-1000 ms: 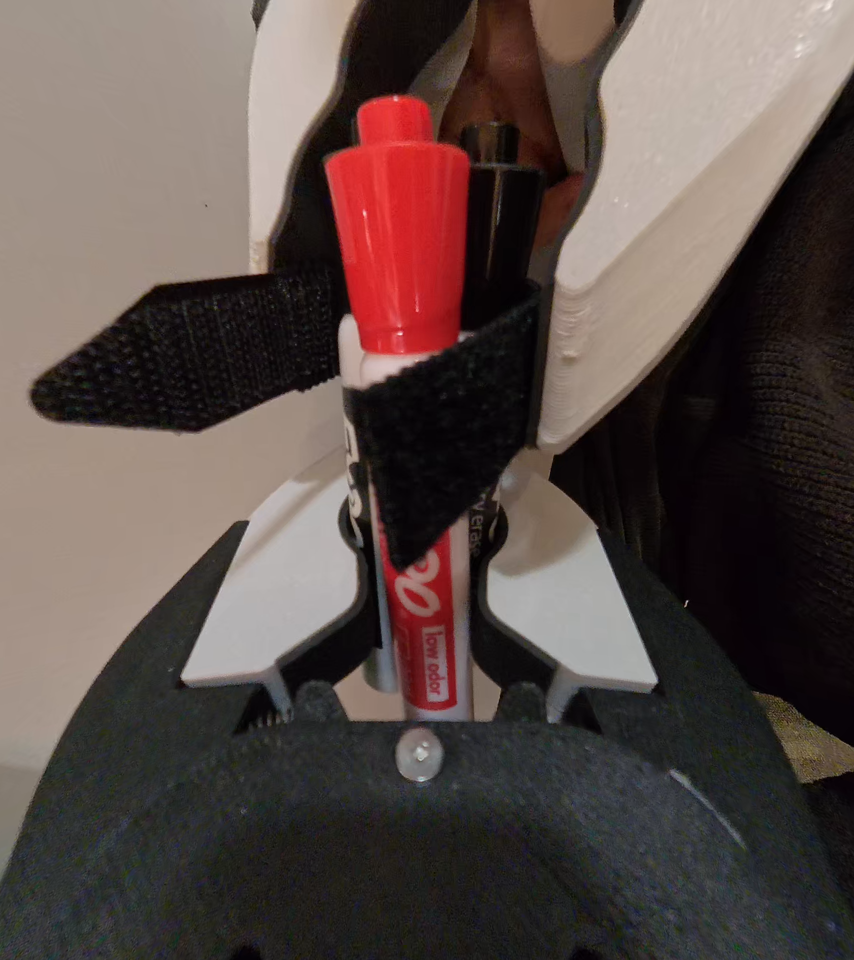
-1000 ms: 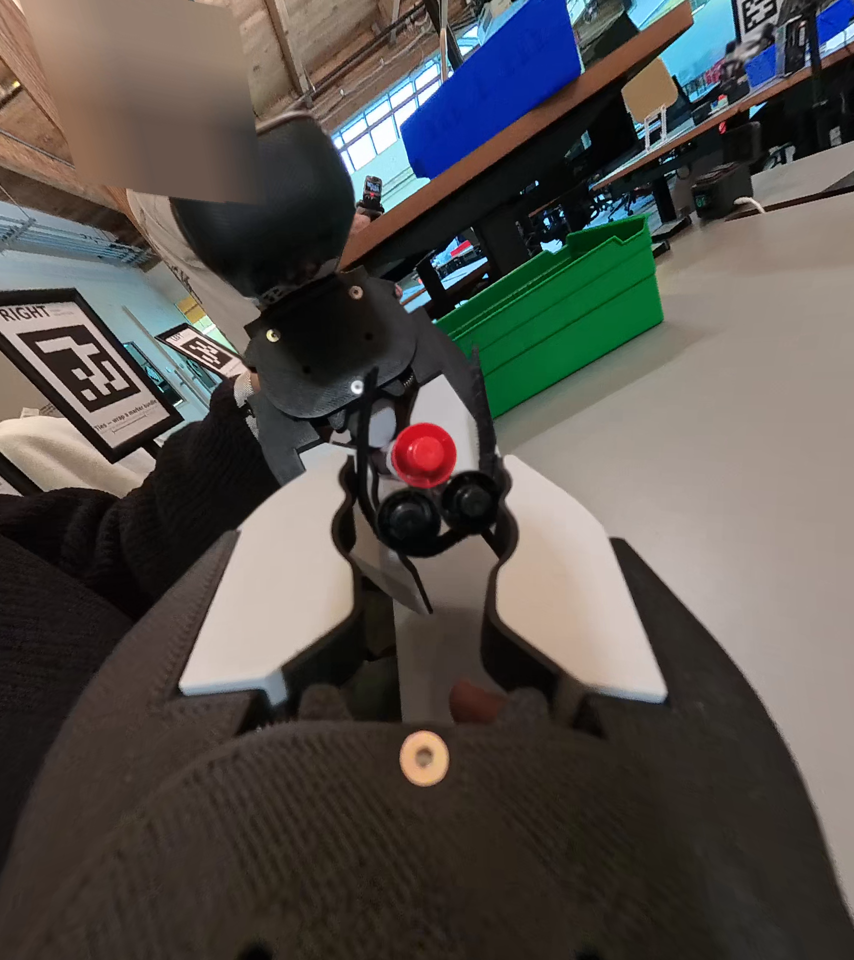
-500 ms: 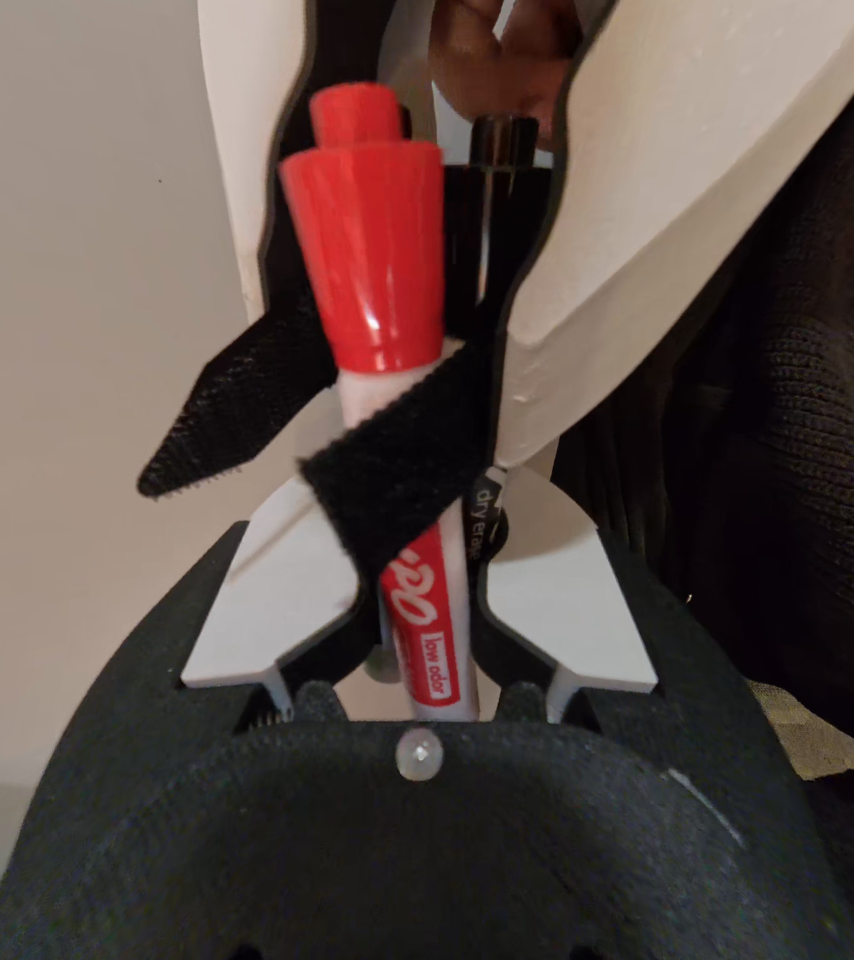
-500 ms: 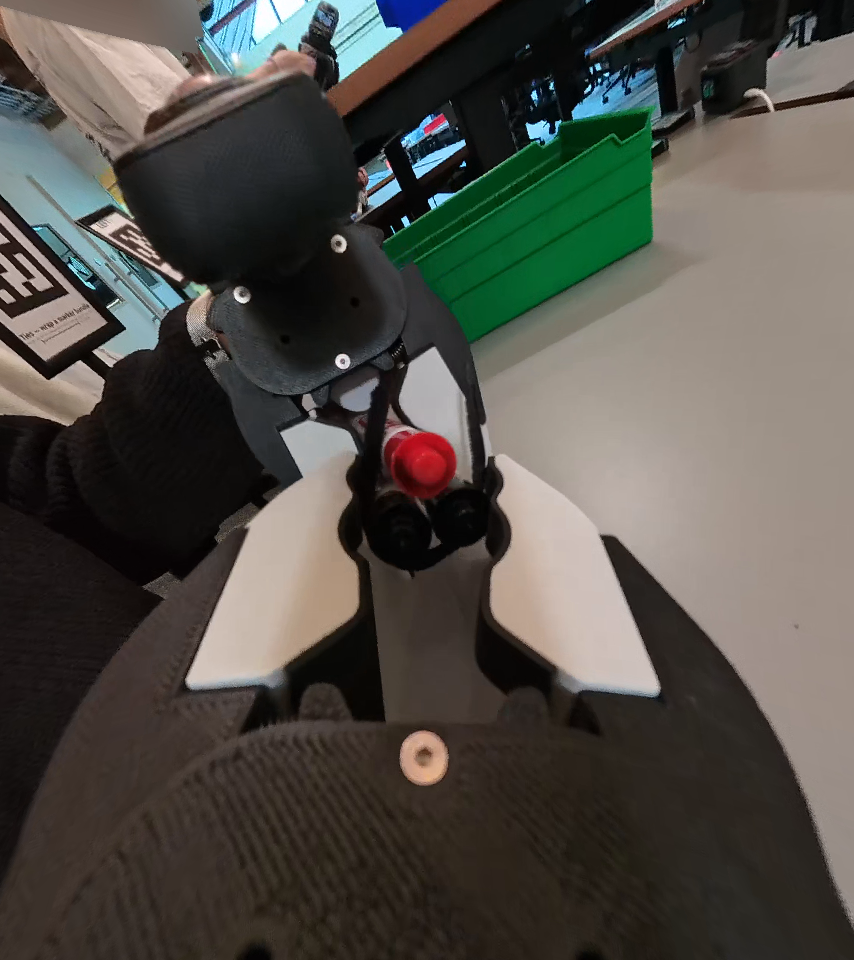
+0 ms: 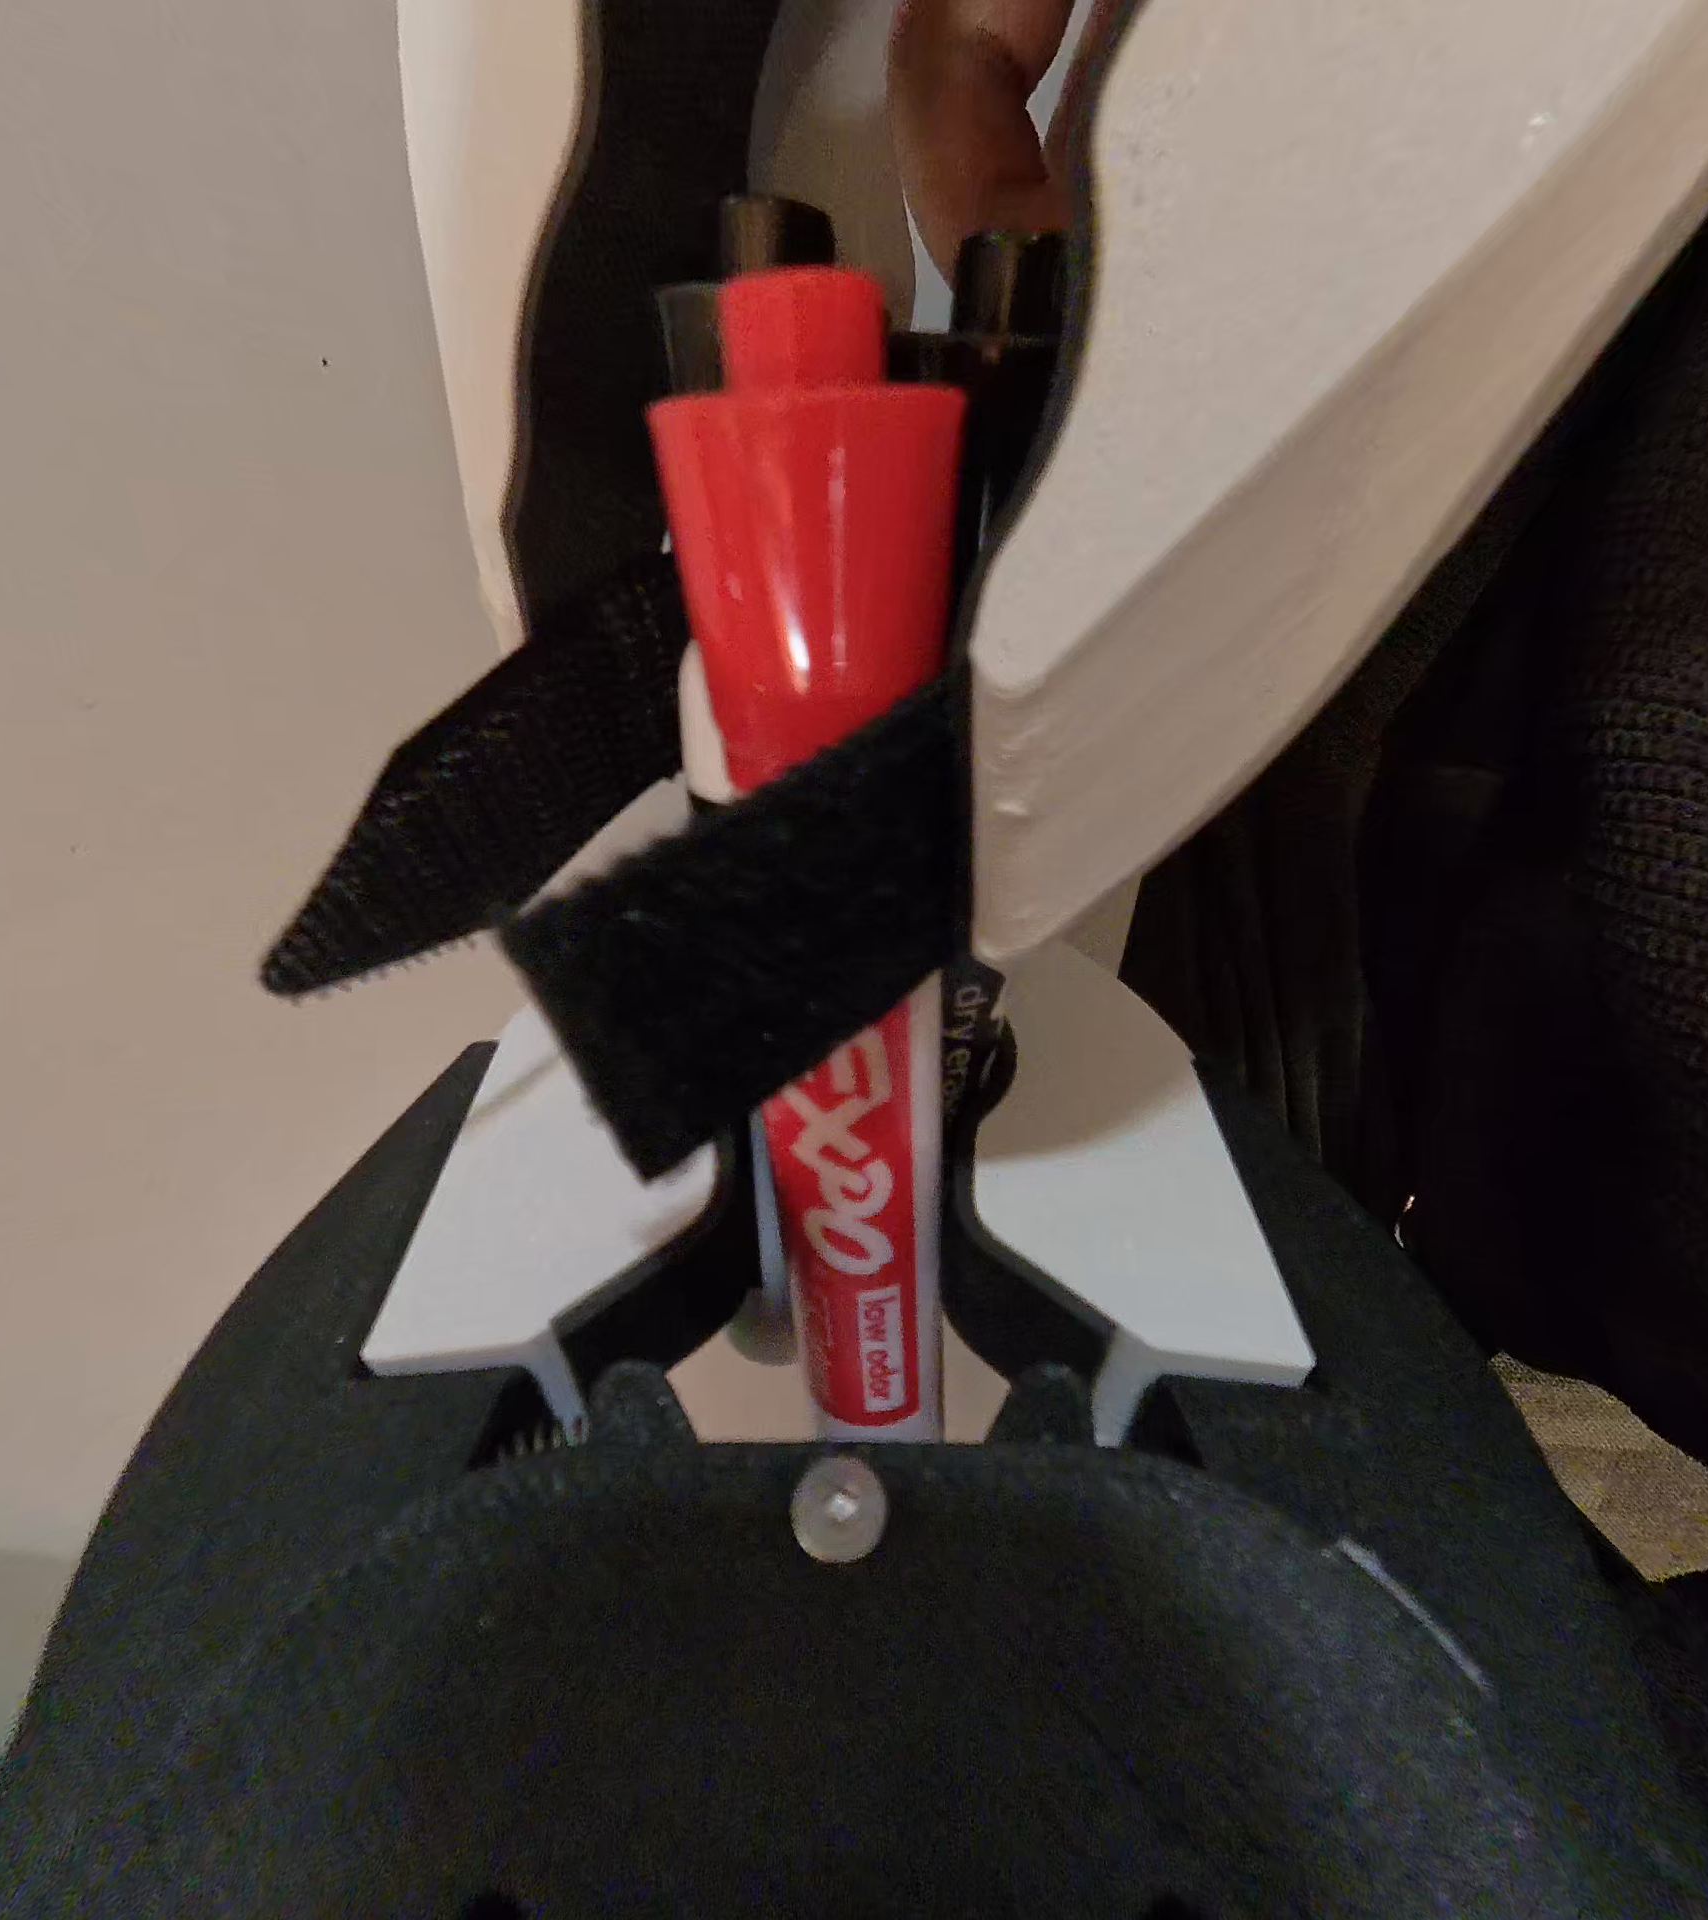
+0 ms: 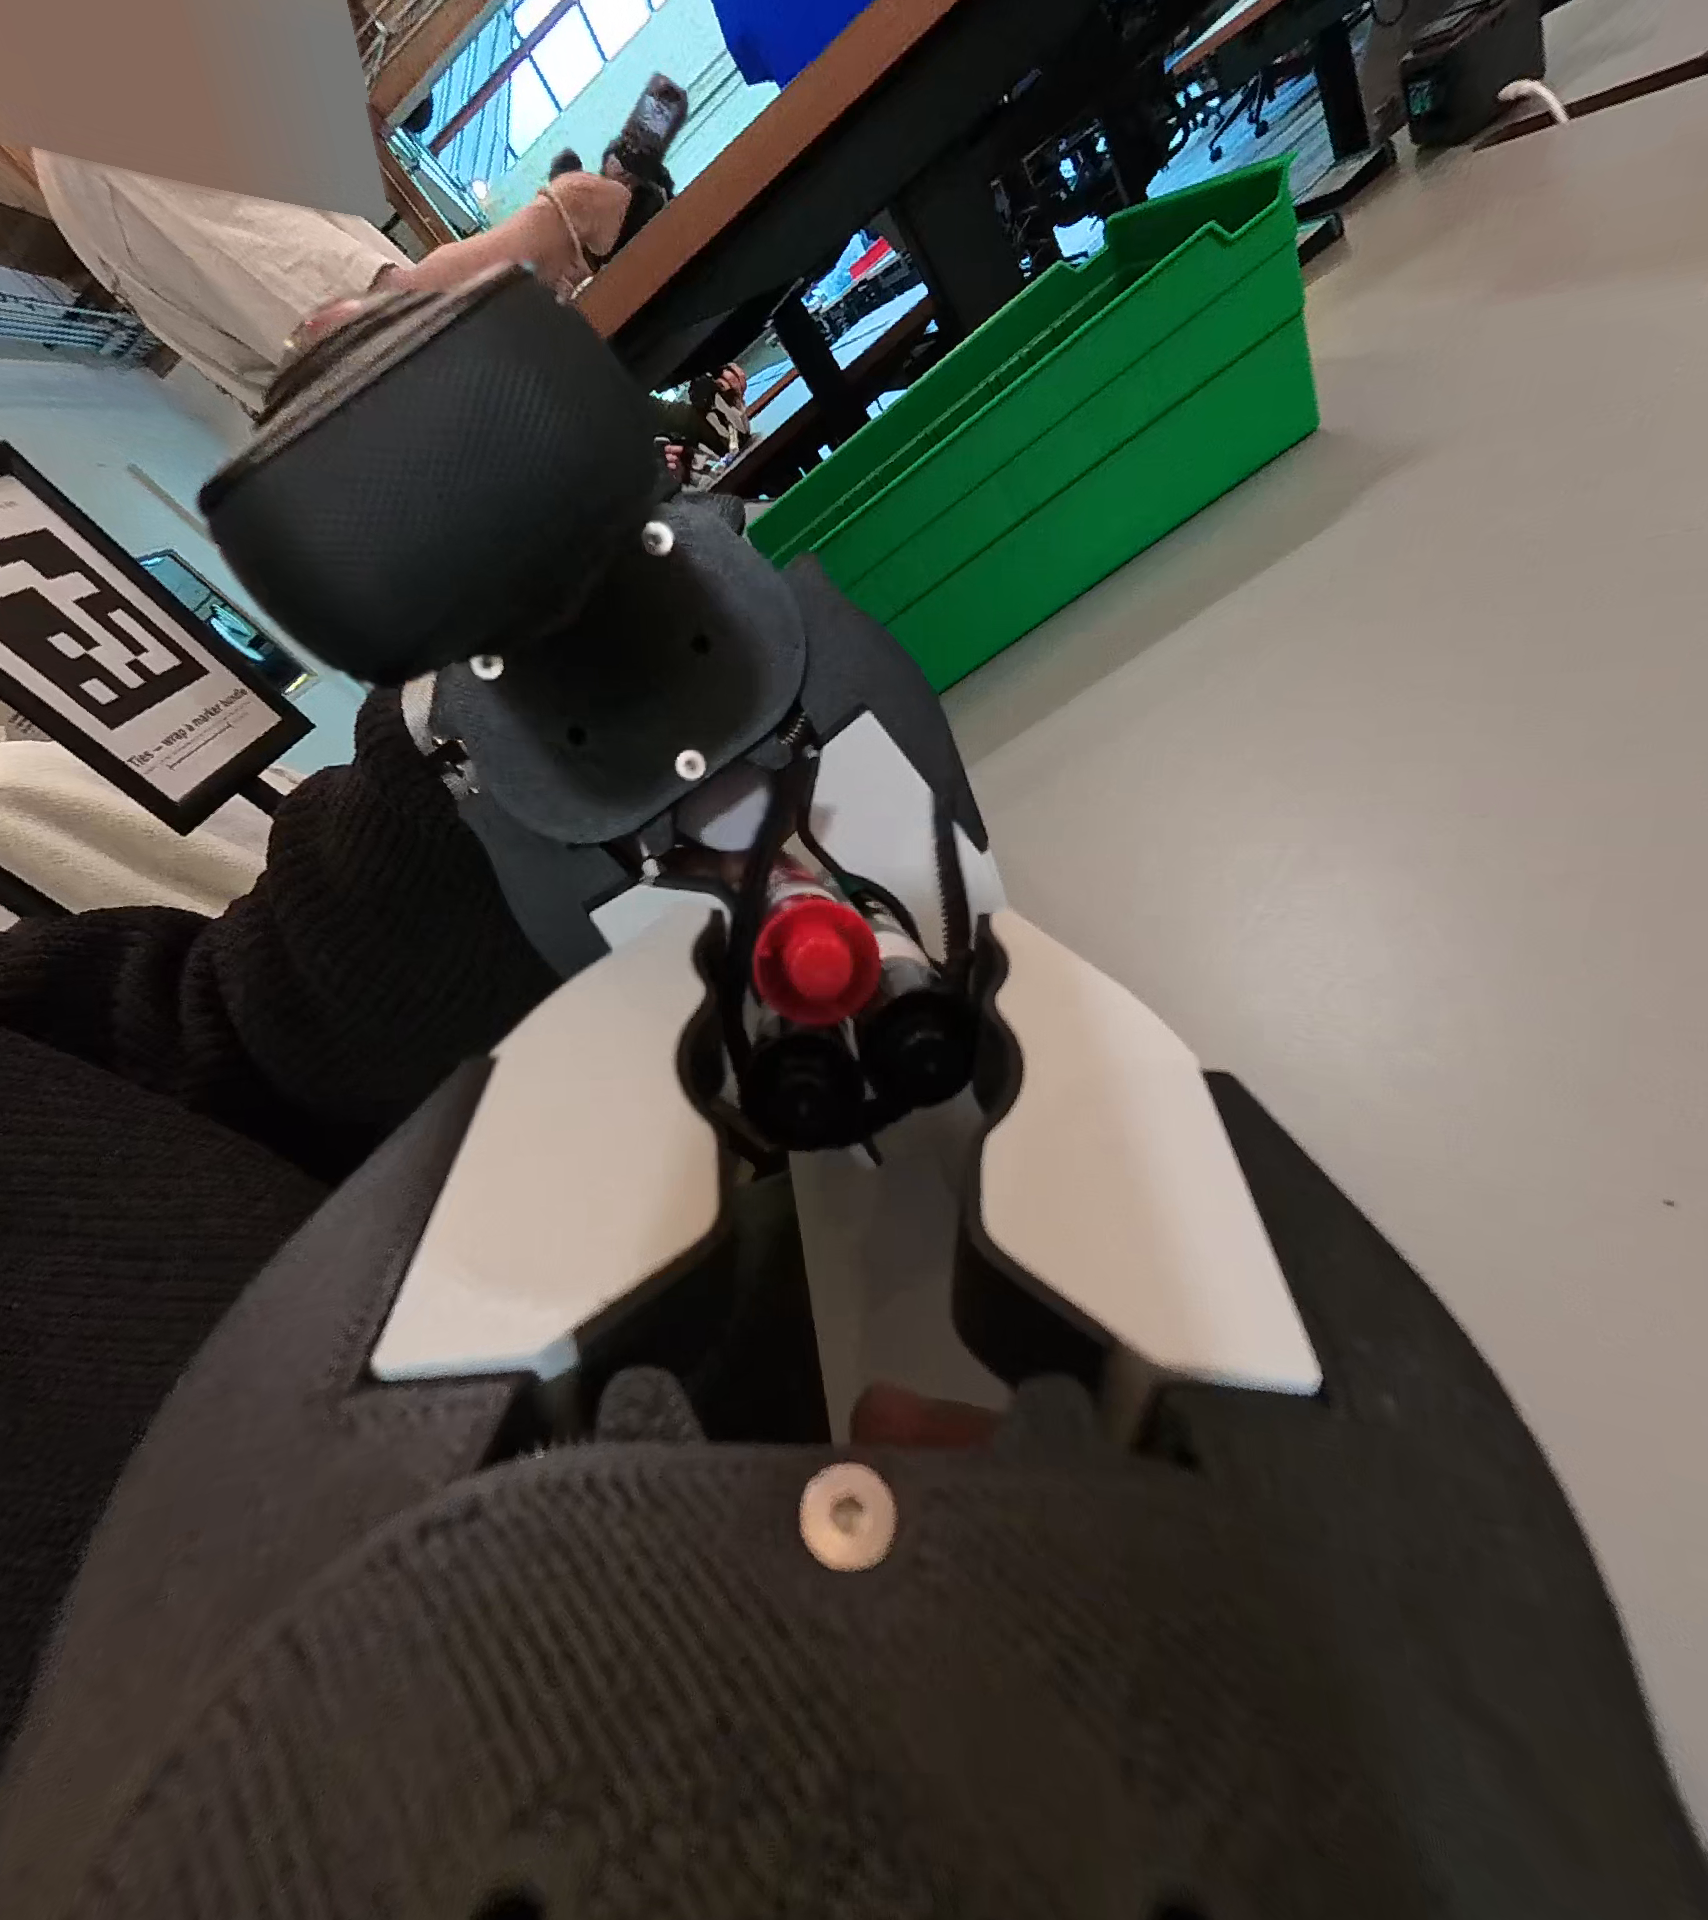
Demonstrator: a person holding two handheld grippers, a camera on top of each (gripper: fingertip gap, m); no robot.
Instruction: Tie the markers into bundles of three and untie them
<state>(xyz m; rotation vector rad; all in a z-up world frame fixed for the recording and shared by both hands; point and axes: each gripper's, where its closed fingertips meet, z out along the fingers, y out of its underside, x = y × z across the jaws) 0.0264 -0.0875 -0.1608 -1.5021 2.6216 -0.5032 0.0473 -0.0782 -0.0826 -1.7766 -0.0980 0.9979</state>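
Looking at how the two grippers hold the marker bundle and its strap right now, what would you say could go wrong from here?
1. The black strap lies slanted, its free tail sticking out unfastened; it may slide down the barrels or peel open.
2. The red marker rides on top of the two black markers, so it could slip out if the left gripper eases.
3. The right gripper closes around the cap ends; a twist might splay the three.
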